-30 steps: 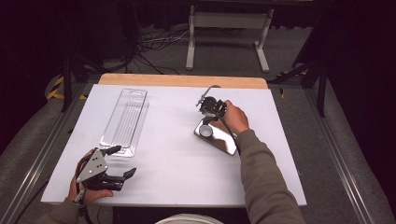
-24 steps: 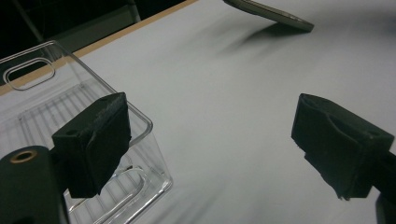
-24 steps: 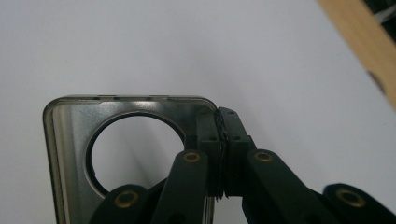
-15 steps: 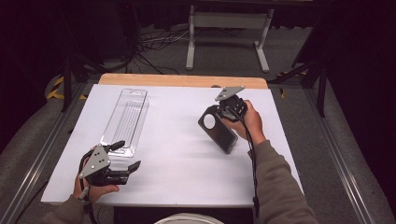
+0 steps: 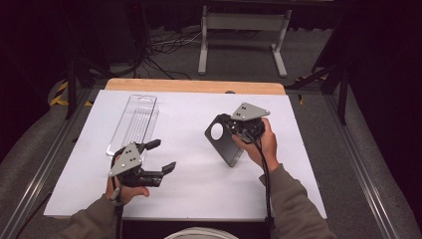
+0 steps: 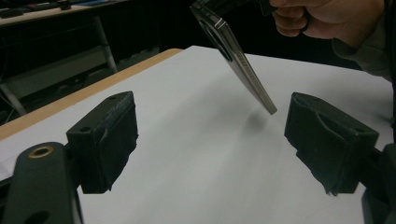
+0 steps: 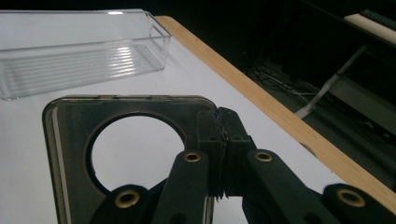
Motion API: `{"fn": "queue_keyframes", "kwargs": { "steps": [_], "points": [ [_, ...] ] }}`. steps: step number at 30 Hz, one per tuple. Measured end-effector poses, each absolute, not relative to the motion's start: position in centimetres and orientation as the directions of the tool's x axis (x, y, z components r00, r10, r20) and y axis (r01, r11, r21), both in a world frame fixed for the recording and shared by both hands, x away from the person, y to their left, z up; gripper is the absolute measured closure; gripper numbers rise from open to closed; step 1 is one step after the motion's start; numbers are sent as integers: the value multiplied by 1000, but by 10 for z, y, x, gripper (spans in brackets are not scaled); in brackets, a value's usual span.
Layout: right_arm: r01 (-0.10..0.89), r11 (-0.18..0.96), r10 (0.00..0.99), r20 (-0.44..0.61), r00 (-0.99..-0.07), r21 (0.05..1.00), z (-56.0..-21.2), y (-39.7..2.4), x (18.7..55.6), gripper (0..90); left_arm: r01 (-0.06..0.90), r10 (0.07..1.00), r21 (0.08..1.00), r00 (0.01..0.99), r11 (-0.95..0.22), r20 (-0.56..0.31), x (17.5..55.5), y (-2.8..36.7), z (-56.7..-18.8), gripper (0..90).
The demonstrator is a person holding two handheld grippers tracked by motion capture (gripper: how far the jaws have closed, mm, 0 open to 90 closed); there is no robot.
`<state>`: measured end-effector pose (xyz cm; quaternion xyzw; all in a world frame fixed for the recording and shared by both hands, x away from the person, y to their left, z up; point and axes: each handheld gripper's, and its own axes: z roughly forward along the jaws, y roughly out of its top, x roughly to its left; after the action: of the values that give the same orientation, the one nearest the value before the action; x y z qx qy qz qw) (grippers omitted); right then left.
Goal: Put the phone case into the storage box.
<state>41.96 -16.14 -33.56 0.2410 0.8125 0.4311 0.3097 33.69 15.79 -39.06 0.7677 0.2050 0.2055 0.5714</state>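
While your right gripper [image 5: 238, 130] had its jaws pressed together on the edge of the dark phone case [image 5: 224, 139] — just beside the round camera hole — the case hung tilted above the white table [image 5: 199, 199], with its lower corner near the surface. Your right hand [image 5: 259, 144] held this gripper near the middle-right of the table. Your left gripper [image 5: 158, 157] had its jaws wide apart, with nothing between the pads [image 6: 109, 140], low over the front-left part. Just beyond it lay the clear plastic tray [image 5: 134, 122] — long, narrow and flat on the table.
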Motion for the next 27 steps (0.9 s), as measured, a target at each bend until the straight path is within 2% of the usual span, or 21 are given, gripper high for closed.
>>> {"fn": "queue_keyframes", "kwargs": {
  "steps": [11,20,24,25,27],
  "points": [
    [84,481,660,-298,-689,872,-344,-142,398,893,96,537,966,842,-242,51,353,121,-389,207],
    [19,465,665,-335,-668,885,-349,-127,380,893,140,603,965,797,-223,24,362,106,-388,306],
    [-12,470,669,-364,-648,883,-351,-123,373,891,143,612,964,790,-225,25,362,107,-389,387],
    [-17,466,672,-366,-644,885,-351,-123,372,890,134,616,965,787,-225,35,362,108,-388,444],
    [-24,458,677,-366,-639,889,-351,-123,370,888,137,623,966,782,-219,30,361,110,-388,464]
  ]
}}
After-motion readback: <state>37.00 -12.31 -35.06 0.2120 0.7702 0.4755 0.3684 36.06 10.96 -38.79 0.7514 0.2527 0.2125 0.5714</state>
